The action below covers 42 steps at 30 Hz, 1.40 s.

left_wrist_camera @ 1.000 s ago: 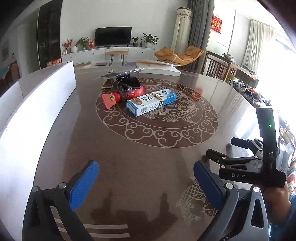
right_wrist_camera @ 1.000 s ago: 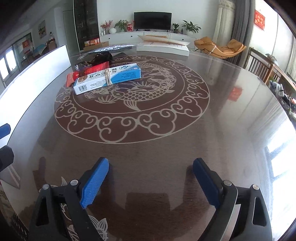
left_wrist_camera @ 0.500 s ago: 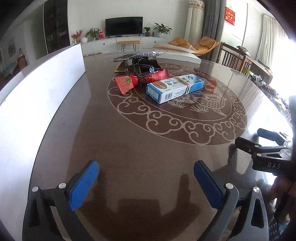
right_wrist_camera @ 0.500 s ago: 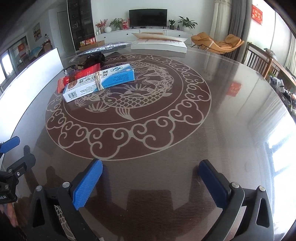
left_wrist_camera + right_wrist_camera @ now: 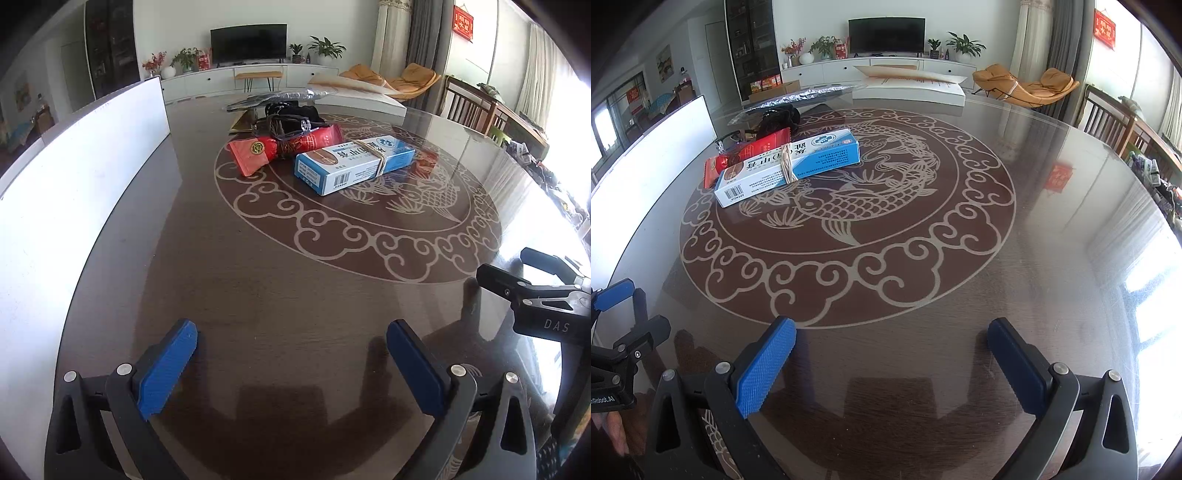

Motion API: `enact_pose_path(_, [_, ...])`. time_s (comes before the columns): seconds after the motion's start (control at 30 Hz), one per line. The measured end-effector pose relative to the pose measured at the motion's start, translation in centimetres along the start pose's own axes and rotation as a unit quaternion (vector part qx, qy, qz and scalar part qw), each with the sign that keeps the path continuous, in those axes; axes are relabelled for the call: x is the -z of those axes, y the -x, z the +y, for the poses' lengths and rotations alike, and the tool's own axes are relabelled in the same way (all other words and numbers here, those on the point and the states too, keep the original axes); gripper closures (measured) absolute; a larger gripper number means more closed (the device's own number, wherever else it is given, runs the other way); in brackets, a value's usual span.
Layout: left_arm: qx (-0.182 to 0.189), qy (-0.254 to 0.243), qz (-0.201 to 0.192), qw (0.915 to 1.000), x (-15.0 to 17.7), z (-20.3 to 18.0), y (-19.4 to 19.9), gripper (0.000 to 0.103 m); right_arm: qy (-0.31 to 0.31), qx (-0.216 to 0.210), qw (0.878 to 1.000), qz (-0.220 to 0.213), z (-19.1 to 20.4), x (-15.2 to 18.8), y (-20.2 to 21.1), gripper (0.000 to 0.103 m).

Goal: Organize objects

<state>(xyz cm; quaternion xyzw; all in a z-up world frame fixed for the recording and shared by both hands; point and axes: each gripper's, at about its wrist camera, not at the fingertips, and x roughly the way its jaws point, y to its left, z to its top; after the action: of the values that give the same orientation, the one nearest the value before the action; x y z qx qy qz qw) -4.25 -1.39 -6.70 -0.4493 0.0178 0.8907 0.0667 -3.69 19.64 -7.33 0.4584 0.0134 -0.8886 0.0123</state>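
A blue and white box (image 5: 352, 163) (image 5: 788, 167) bound with a rubber band lies on the round patterned table (image 5: 295, 288), far ahead of both grippers. Behind it rest a red foil packet (image 5: 284, 147) (image 5: 746, 157), a pair of glasses (image 5: 286, 123) and a black bundle (image 5: 295, 110) (image 5: 779, 116). My left gripper (image 5: 291, 354) stands open over bare table near the front edge, nothing between its blue pads. My right gripper (image 5: 892, 350) is also open and empty. Each gripper shows at the edge of the other's view.
A white panel (image 5: 66, 206) (image 5: 646, 162) stands upright along the table's left side. A silver foil sheet (image 5: 798, 98) and a flat white box (image 5: 908, 86) lie at the far edge. Wooden chairs (image 5: 1108, 122) stand to the right.
The left gripper sank and tilted downward, so the objects now sit lower and closer in its view. The right gripper's jaws opened a little wider; it barely moved.
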Motion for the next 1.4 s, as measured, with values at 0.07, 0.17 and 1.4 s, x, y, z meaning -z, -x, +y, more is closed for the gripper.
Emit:
enact_pose_path(0.07, [-0.002,-0.003,0.002,1.0000,0.01,-0.09,-0.03,0.000,0.000,0.000,1.000,0.000,0.02,0.00,0.00,0.000])
enact_pose_path(0.17, [-0.005,-0.009,0.003,0.9999,0.06,-0.28,-0.06,0.000,0.000,0.000,1.000,0.000,0.03,0.00,0.00,0.000])
enact_pose_path(1.4, [-0.007,-0.018,0.005,0.9998,0.05,-0.54,-0.19,0.000,0.000,0.000,1.000,0.000,0.01,0.00,-0.01,0.000])
